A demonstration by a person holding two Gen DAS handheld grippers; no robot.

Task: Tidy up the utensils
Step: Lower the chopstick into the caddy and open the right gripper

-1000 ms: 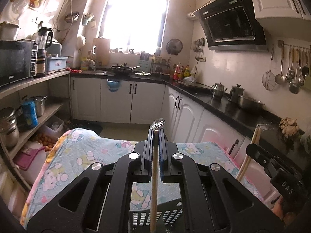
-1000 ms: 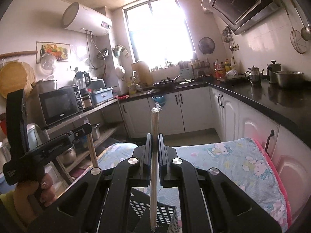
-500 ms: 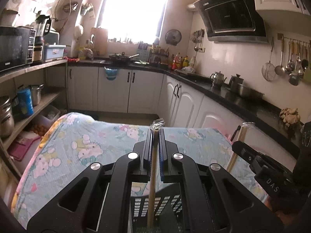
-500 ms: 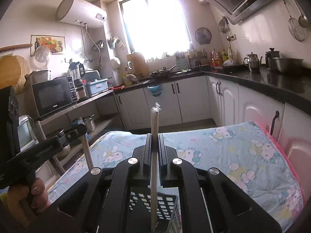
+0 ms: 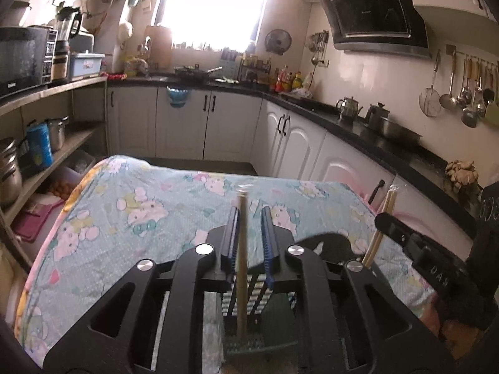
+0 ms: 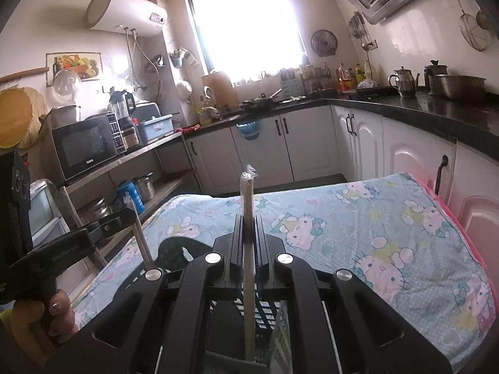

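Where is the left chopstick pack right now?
In the left wrist view the chopstick pack stands upright between the just-opened left tongs, its lower end in the black basket on the patterned cloth.

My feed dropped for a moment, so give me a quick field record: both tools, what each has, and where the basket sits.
left tool: jaws have just been opening; wrapped chopsticks stand loose between them
right tool: shut on wrapped chopsticks
black slotted basket: under both tools, lower chopstick ends inside it
surface: table with cartoon-cat cloth
suggested next: release right pair, probably
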